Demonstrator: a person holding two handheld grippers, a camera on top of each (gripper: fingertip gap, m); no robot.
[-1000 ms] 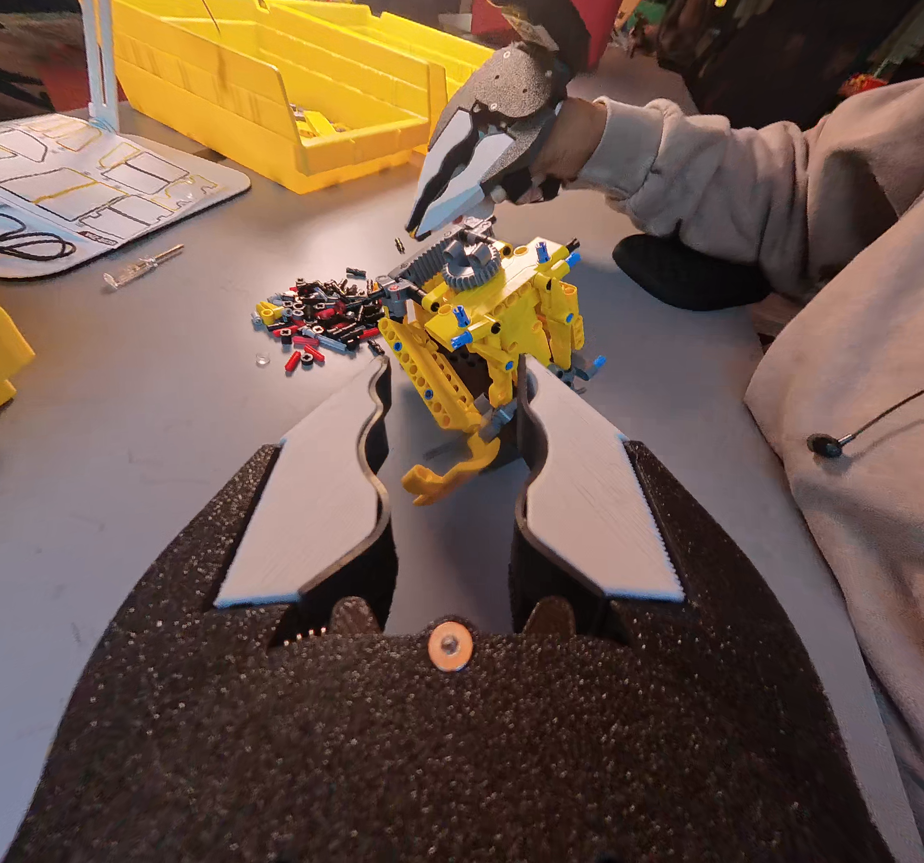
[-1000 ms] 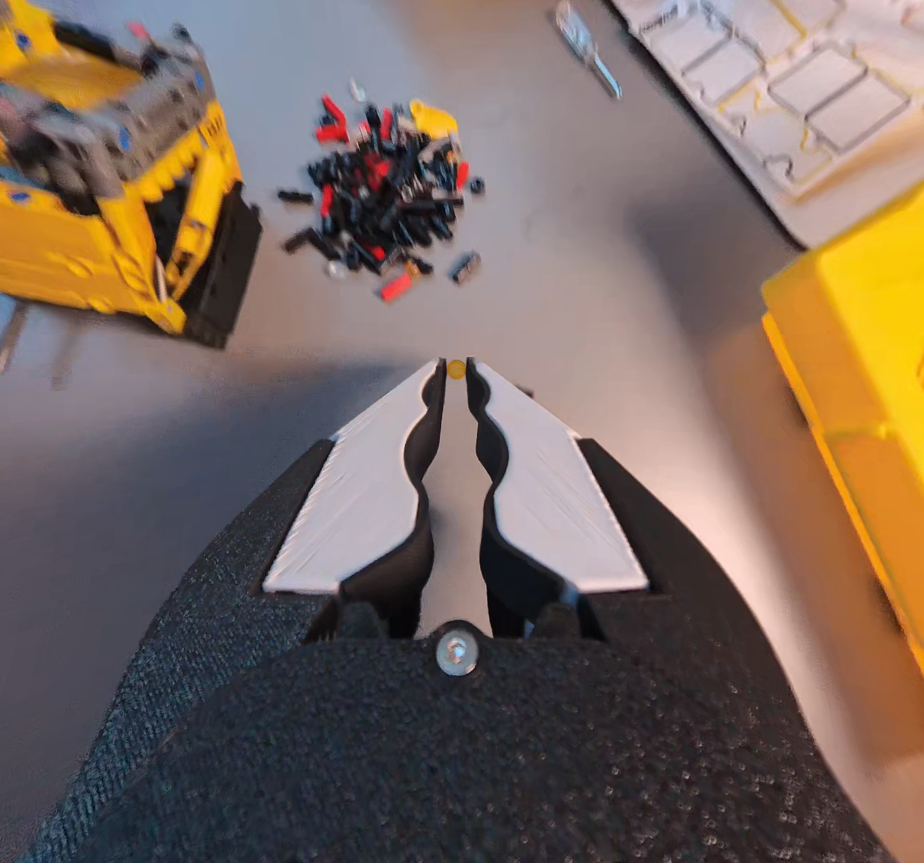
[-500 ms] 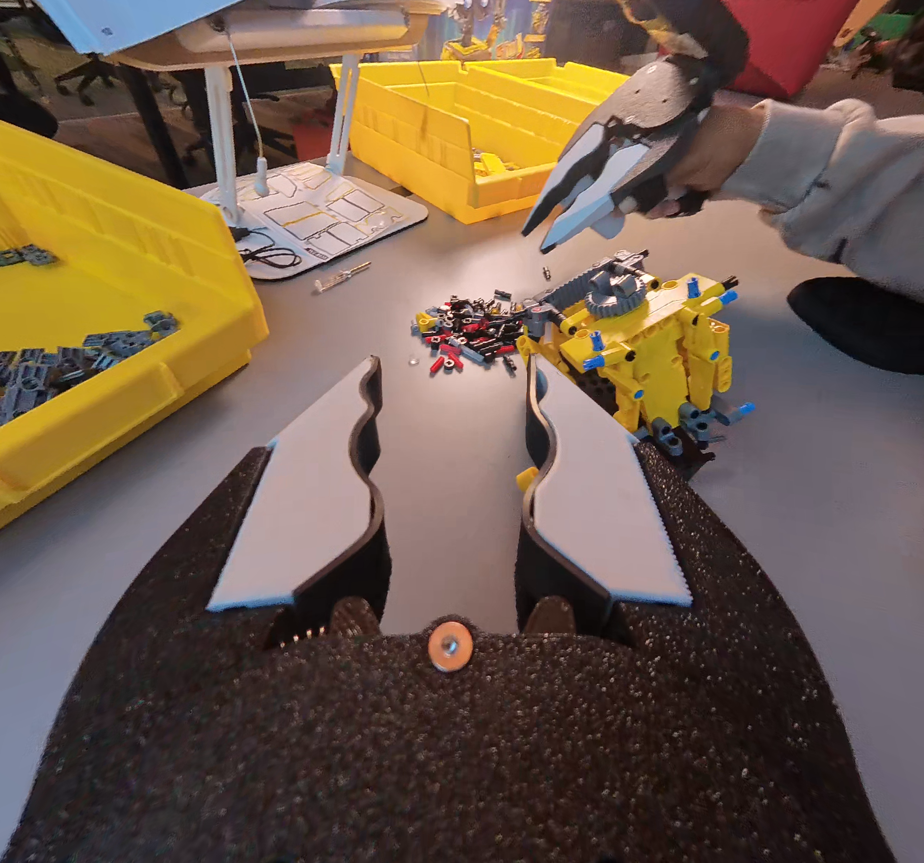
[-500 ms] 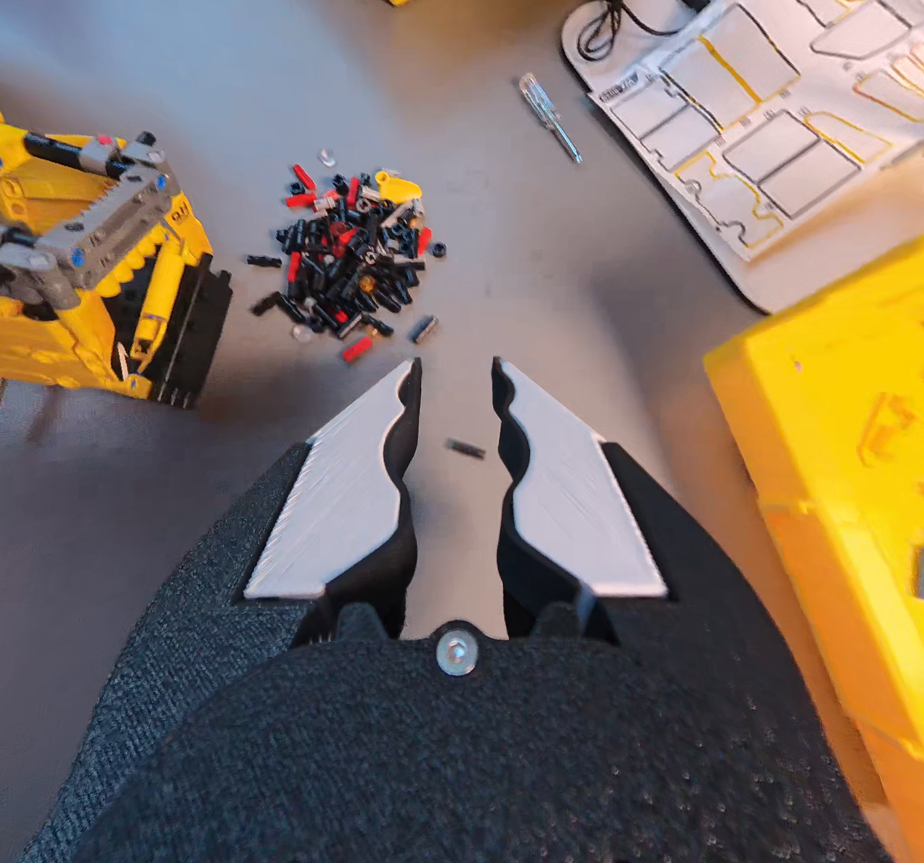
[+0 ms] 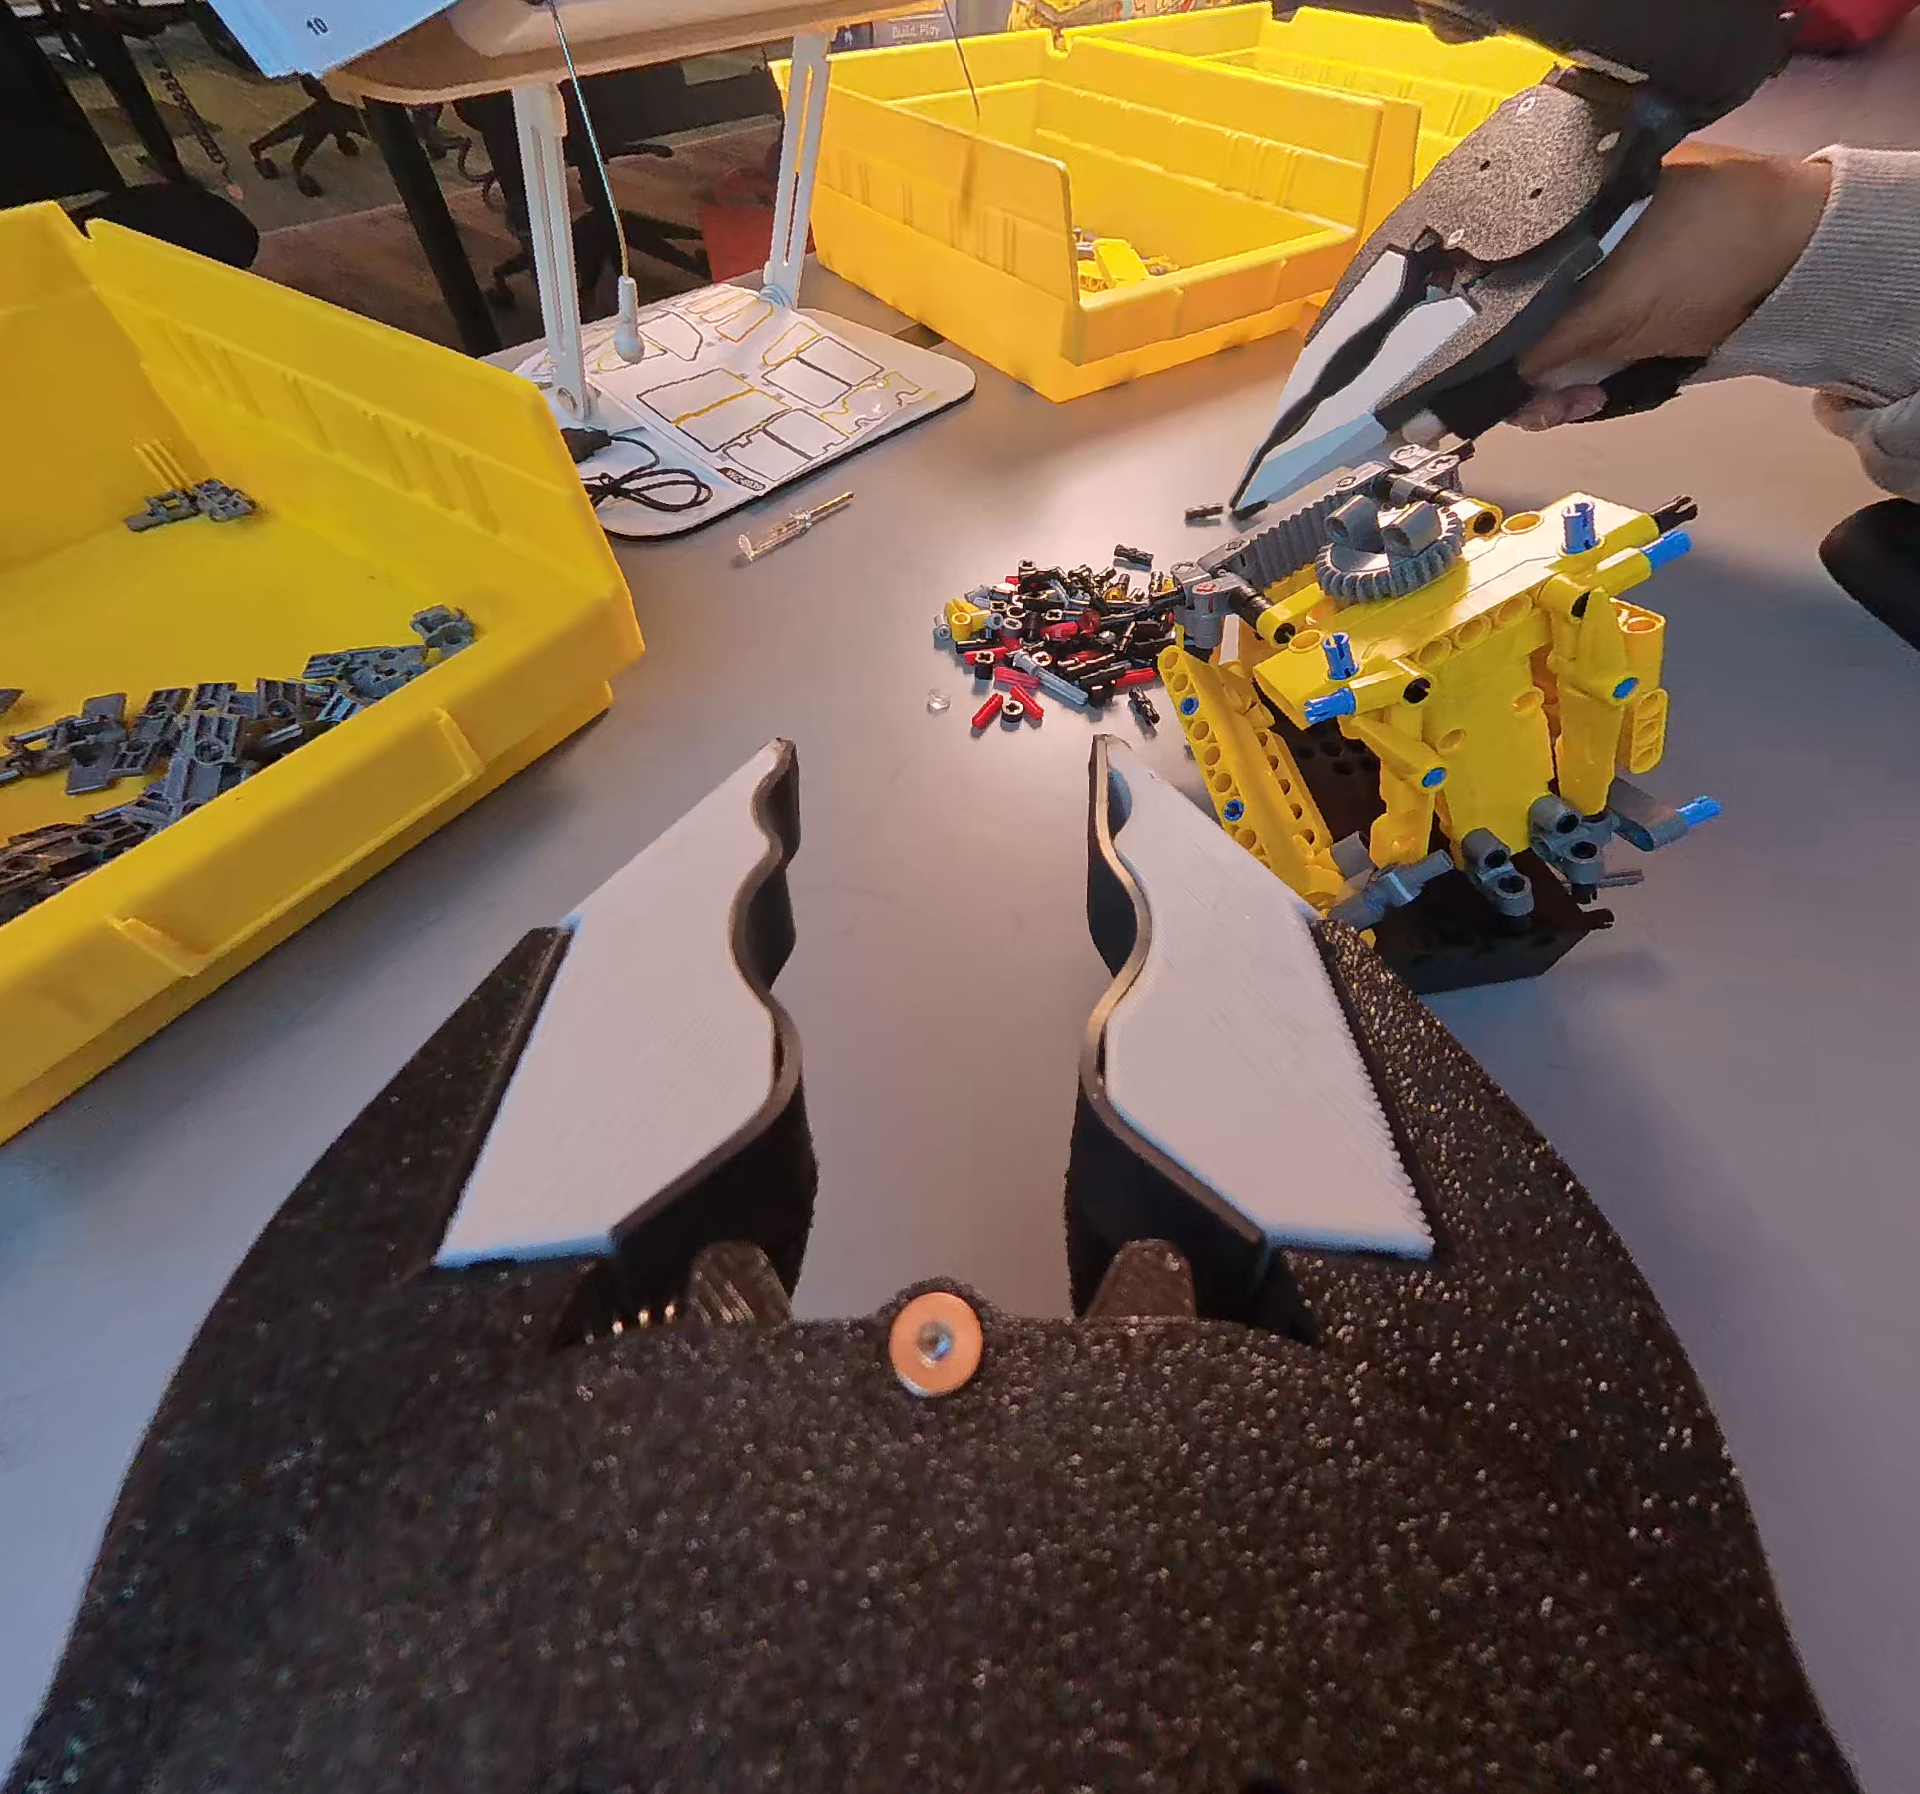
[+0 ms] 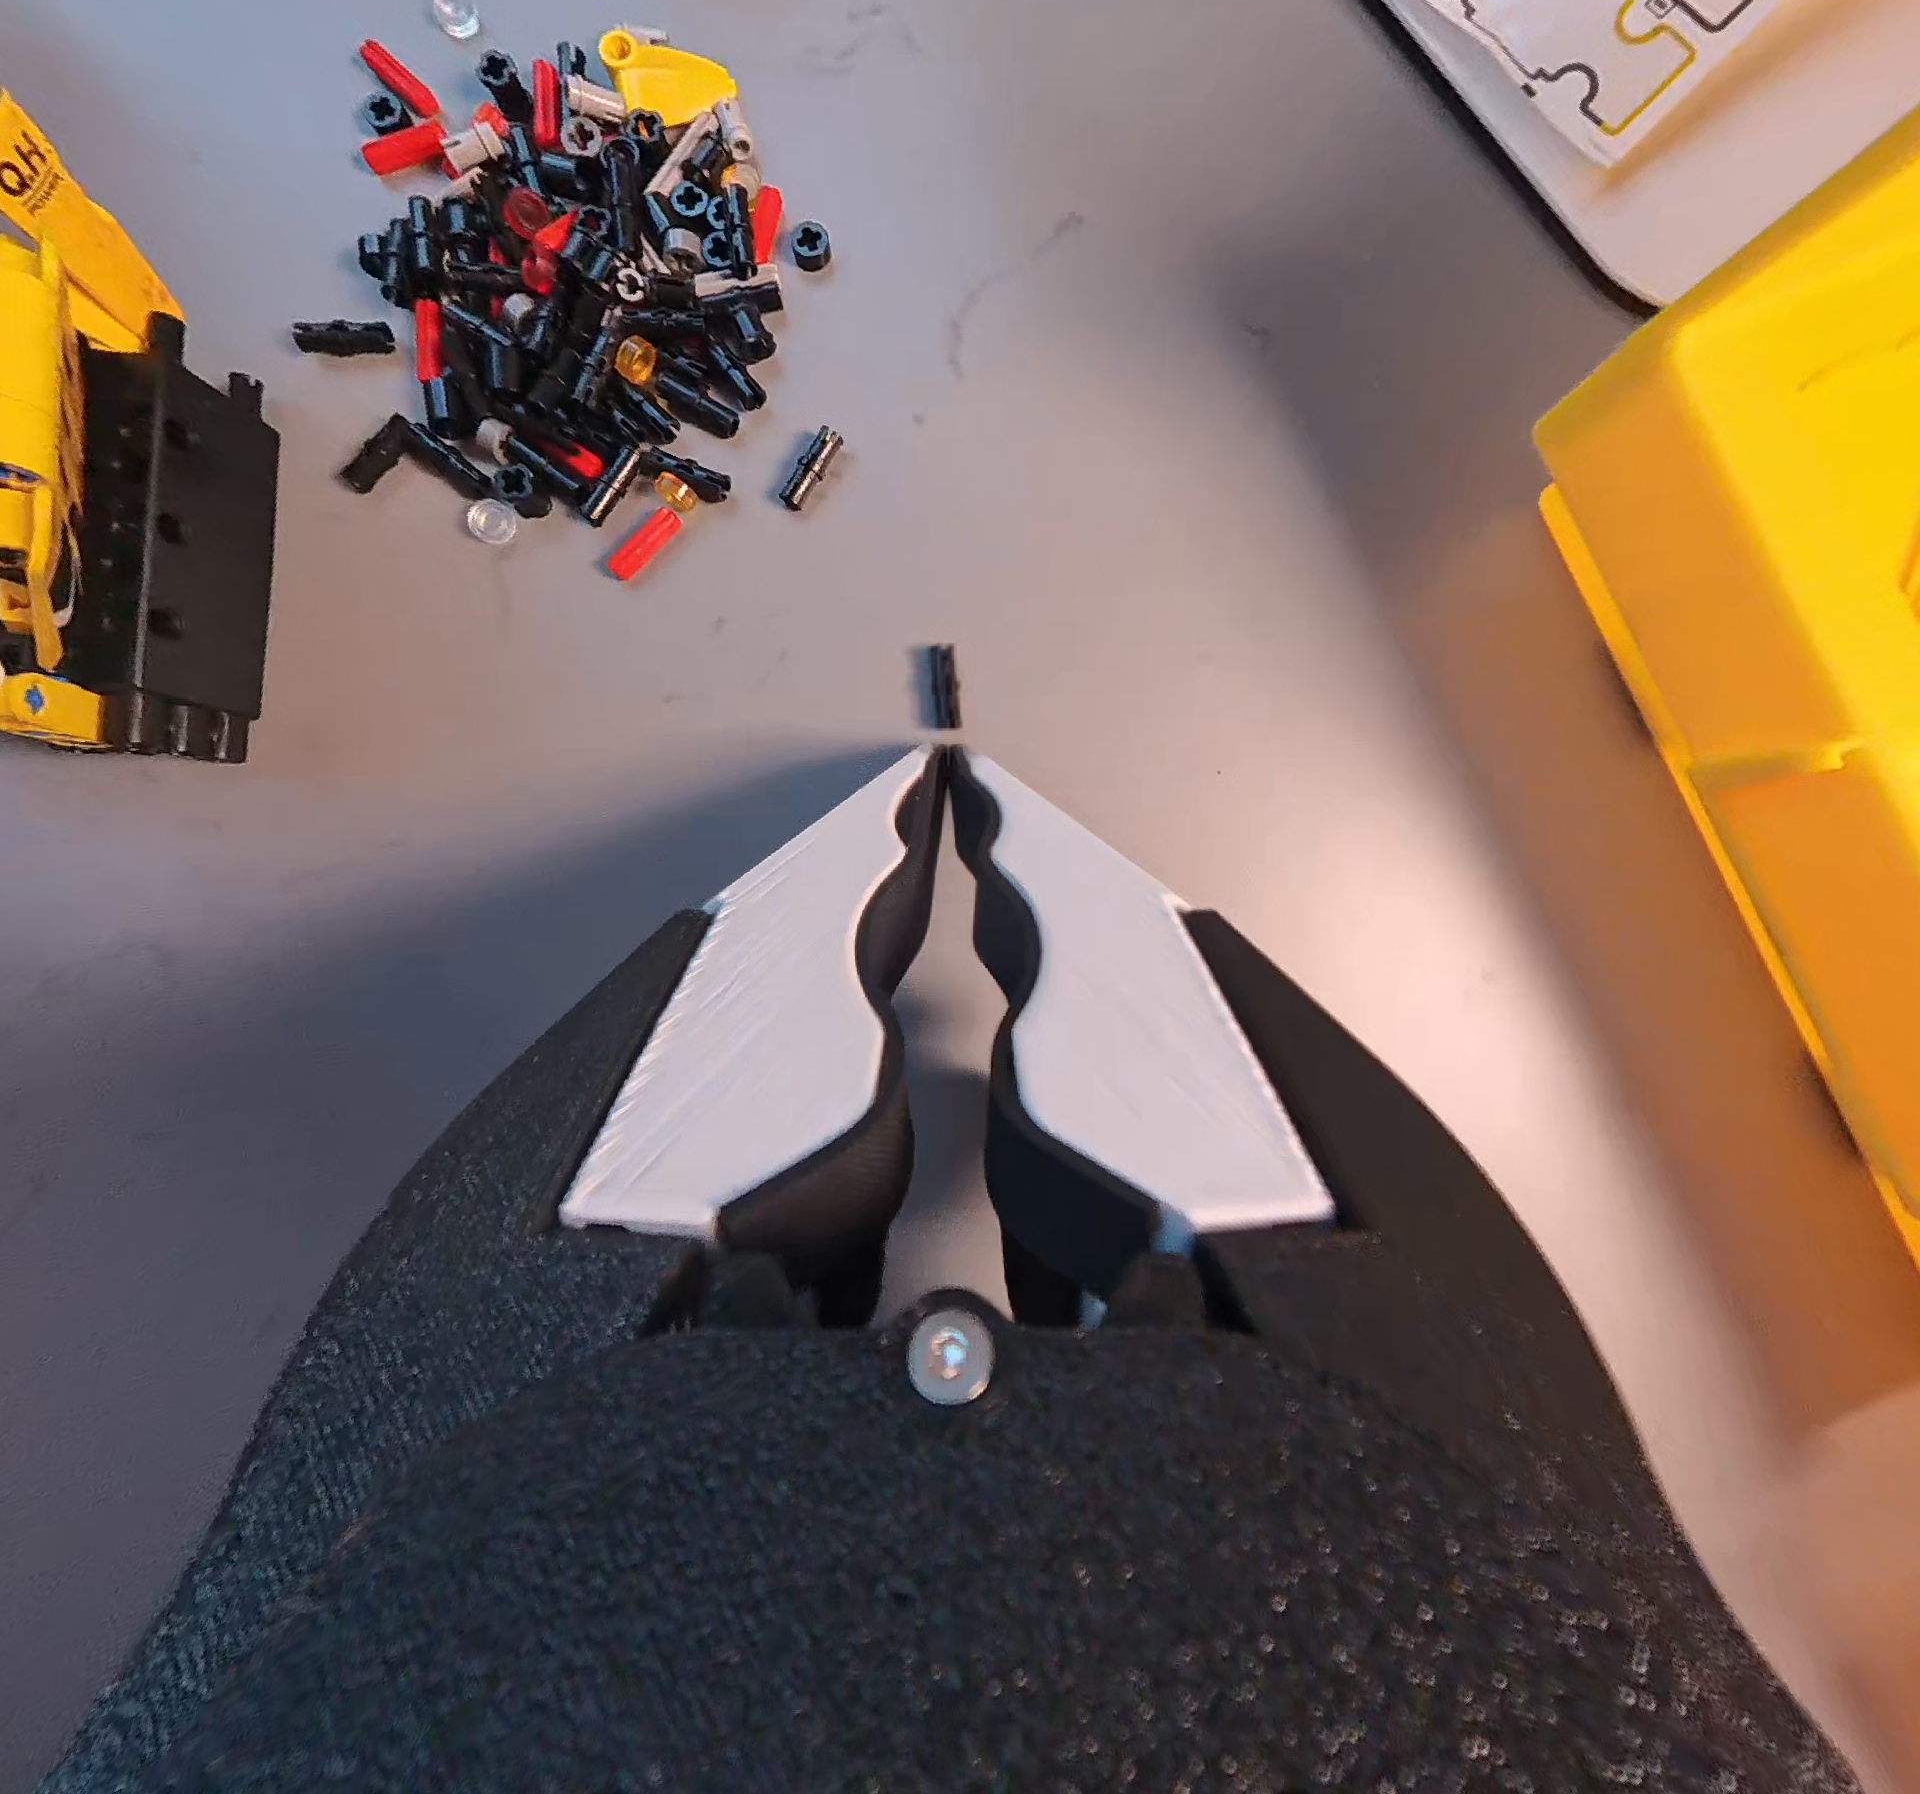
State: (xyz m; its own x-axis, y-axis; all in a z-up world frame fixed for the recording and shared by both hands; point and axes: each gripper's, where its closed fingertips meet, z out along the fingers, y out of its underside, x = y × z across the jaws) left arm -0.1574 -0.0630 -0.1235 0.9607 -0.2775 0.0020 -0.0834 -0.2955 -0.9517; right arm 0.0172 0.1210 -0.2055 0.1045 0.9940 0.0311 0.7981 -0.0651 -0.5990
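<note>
My left gripper is open and empty, low over the grey table. A yellow brick-built model on a black base stands just right of its right finger. A pile of small black, red and grey pins lies beyond the tips. My right gripper is shut; it also shows in the left wrist view, pointing down behind the model. A single black pin lies just past its tips, with a thin gap showing. The pile and the model are to its left.
A yellow bin with grey parts stands at the left, and another yellow bin at the back. A white mat carries a stand holding an open booklet. A small clear tool lies near the mat. A yellow bin is close on the right. Tip to tip, the grippers are about 25 centimetres apart.
My left gripper drew back from around the model and now sits left of it. My right gripper opened around the single black pin, then shut; the pin now lies past its tips.
</note>
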